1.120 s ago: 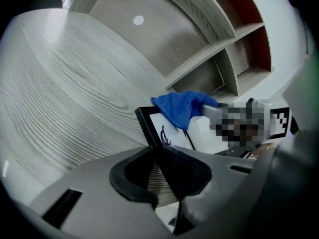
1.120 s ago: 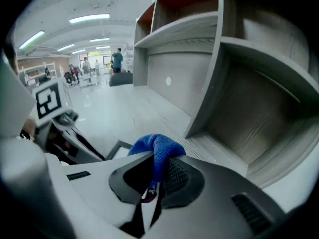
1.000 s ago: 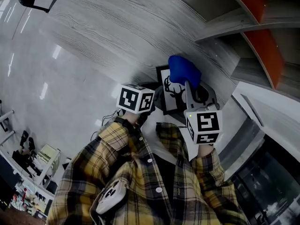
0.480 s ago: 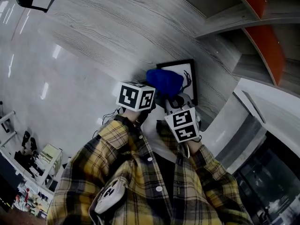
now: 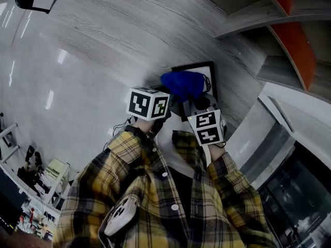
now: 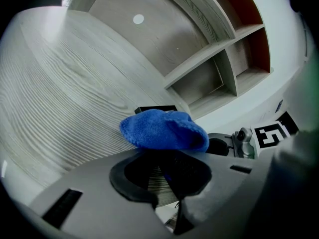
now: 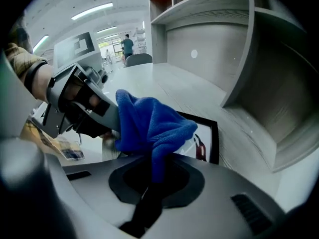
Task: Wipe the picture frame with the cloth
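**A:** Where's the frame vs R grip?
**B:** picture frame [image 5: 208, 72] is on the table [image 5: 103, 45], just ahead of the right gripper [image 5: 193, 102], the nearer one. R jaws clamped on the cloth [image 5: 183, 83], wad resting on the frame face. Bare glass lies rightward in the right gripper view, so I'd sweep that way.
**A:** L?
**B:** left gripper [image 5: 166, 107] looks pinched on the frame's near edge, approx. half open, bracing it.
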Tool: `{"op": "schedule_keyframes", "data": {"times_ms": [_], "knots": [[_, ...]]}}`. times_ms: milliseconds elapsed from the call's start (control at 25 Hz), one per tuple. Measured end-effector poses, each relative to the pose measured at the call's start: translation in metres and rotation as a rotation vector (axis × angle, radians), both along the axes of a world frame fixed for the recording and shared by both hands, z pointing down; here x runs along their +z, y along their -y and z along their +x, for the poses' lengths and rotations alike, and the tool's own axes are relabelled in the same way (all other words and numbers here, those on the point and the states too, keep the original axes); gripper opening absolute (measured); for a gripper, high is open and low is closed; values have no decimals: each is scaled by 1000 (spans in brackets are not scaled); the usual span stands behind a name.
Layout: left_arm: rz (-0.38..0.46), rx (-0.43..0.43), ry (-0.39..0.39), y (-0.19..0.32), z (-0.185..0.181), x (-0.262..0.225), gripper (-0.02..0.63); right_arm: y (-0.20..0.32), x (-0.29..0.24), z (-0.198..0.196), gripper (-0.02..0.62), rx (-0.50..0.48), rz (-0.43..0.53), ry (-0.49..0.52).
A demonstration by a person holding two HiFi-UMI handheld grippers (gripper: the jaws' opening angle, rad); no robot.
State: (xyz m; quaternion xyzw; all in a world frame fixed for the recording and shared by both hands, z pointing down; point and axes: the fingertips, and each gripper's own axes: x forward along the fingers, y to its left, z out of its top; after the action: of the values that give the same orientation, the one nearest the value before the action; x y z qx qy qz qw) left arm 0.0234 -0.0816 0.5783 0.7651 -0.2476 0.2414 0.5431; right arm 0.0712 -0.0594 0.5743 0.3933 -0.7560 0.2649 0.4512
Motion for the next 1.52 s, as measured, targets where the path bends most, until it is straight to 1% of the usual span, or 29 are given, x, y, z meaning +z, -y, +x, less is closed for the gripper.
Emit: {"op": "schedule_keyframes", "data": {"times_ms": [200,480,560,640,760,840,920,1000,1080,1160,1280,1360,1440,1520], "knots": [[3,-4,2,-1,-1,-1,74,7,-1,27,41,71,4,-40],[0,-2,2,0,0,1,74,16,-3,75,40,156,23,-134],[-2,0,3,0,0,0,74,16,-8,88,41,187,43,-157],[-4,0,1,0,-1,0,74,13,-8,104,40,230,38,-181],[-3,2,1,0,-1,0,74,8,-4,128,40,285,22,-205],[-2,6,3,0,-1,0,74,7,-9,134,40,293,30,-204],[-1,9,4,0,-1,-1,74,10,-25,127,40,277,62,-177],[-2,10,5,0,-1,-1,74,11,-53,108,40,243,104,-118],[-3,11,5,-1,-1,-1,74,7,-87,82,40,192,140,-32],[-3,14,6,0,-1,0,74,-2,-118,55,40,147,148,73],[-2,16,4,0,-1,-1,74,-22,-145,20,40,126,91,245],[-2,17,3,0,-1,-1,74,-37,-138,4,40,125,19,316],[-2,16,1,0,-2,-1,74,-48,-109,-6,40,128,-59,333],[-1,15,0,0,-2,-2,74,-56,-71,-7,40,145,-122,305]]}}
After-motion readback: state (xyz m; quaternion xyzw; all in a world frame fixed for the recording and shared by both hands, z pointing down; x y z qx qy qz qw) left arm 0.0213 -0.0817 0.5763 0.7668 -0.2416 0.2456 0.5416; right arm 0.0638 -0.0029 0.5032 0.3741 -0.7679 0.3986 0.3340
